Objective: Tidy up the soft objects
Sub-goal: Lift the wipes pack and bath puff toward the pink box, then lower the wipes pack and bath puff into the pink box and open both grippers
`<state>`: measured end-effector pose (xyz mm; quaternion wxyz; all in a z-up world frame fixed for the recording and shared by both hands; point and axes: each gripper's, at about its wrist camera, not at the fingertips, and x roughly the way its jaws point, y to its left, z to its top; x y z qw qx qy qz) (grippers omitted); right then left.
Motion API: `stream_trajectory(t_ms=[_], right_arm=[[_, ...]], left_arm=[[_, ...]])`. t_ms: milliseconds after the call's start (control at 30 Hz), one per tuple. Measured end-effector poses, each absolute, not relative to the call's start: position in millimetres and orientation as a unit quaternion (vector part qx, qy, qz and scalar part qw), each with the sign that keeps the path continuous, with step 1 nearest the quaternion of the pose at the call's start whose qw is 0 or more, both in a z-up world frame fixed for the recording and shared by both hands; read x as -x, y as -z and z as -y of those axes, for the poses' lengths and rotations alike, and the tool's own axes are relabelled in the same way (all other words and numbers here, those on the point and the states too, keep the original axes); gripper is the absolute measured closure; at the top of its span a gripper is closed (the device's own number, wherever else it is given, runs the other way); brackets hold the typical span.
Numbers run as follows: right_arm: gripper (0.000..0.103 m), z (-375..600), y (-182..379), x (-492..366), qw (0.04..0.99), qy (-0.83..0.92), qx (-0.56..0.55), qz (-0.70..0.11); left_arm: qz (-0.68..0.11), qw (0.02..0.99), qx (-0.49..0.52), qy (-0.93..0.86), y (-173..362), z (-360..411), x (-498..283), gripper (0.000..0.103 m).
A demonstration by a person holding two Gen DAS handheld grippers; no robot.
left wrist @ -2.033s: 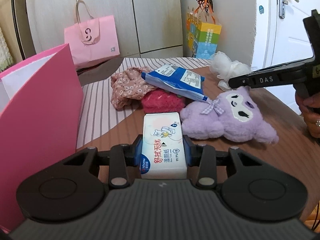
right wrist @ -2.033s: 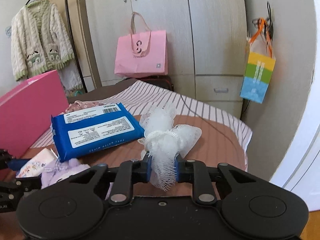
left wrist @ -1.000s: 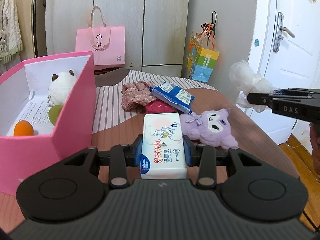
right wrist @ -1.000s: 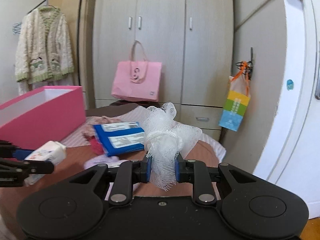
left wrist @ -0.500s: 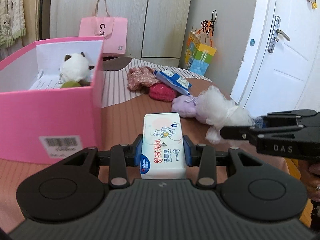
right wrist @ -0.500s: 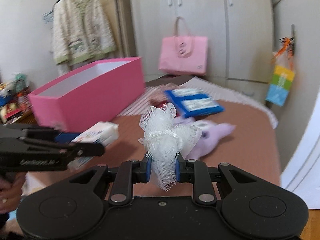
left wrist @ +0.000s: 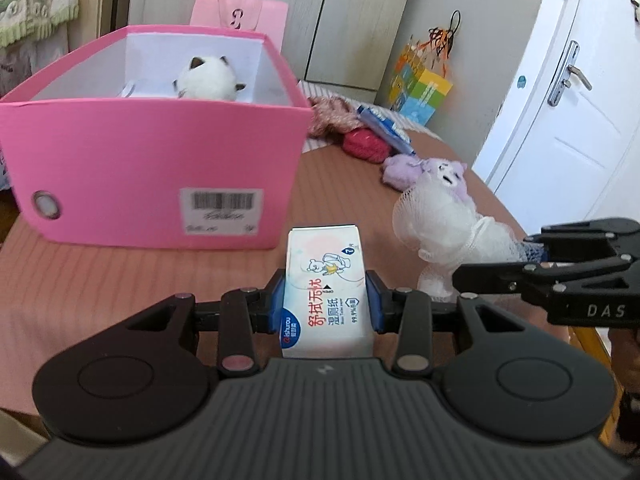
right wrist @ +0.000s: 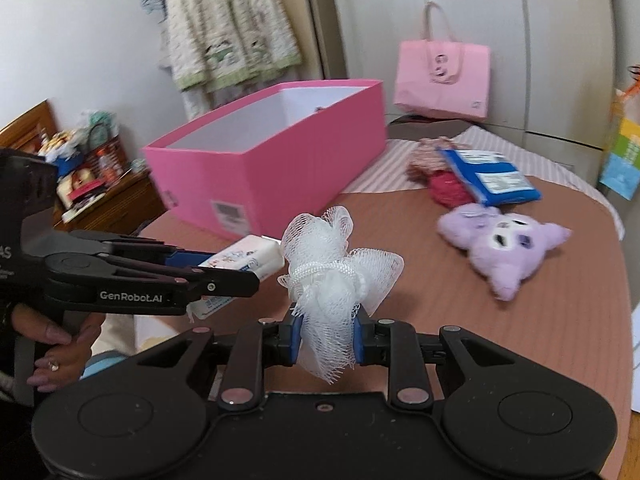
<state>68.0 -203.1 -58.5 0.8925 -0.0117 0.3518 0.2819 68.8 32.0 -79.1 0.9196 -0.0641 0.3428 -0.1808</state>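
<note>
My left gripper (left wrist: 325, 300) is shut on a white wet-wipes pack (left wrist: 325, 280), held above the brown table in front of the pink box (left wrist: 152, 176). The pack also shows in the right wrist view (right wrist: 244, 260). My right gripper (right wrist: 326, 338) is shut on a white mesh bath pouf (right wrist: 334, 272), which also shows in the left wrist view (left wrist: 444, 228), right of the pack. A white plush (left wrist: 208, 80) sits inside the box. A purple plush (right wrist: 504, 244), a blue wipes pack (right wrist: 490, 178), a red knit item (right wrist: 446, 192) and a floral cloth (right wrist: 426, 156) lie on the table.
The pink box (right wrist: 272, 156) stands at the table's left side. A pink paper bag (right wrist: 442, 80) stands behind against the wardrobe. A colourful bag (left wrist: 424, 92) hangs at the right near a white door (left wrist: 568, 112). A shelf of clutter (right wrist: 80, 168) is at far left.
Both grippers have pulled back toward the table's near end and swung left. The pink box now faces the left gripper end-on, and the pouf sits close beside the wipes pack.
</note>
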Motion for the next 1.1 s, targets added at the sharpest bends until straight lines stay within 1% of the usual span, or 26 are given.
stream_trajectory(t_ms=[333,500,633,800,933,1100], right_arm=[[0.074,160,29,-77,0.860,-0.338,0.010,-0.382],[0.074,142,10,-81,0.856,-0.364,0.018,-0.366],[0.074,129,-2,-88,0.863,-0.376,0.023,-0.335],[0.074,109,-16,-105,0.879,-0.369,0.026,-0.301],[0.074,87,-34,-122,0.886,-0.372,0.055,-0.271],[0.074,69,-40,-168,0.884,-0.376,0.051,-0.275]], left_arm=[[-0.362,0.910,0.040,0.200,39,-77,-53,0.065],[-0.347,0.915,0.033,0.204,19,-95,-51,0.065],[-0.322,0.925,0.031,0.201,3,-105,-55,0.065],[-0.294,0.935,0.044,0.192,-17,-116,-72,0.064],[-0.277,0.945,0.052,0.169,-27,-125,-98,0.065],[-0.275,0.948,0.063,0.148,-33,-133,-143,0.065]])
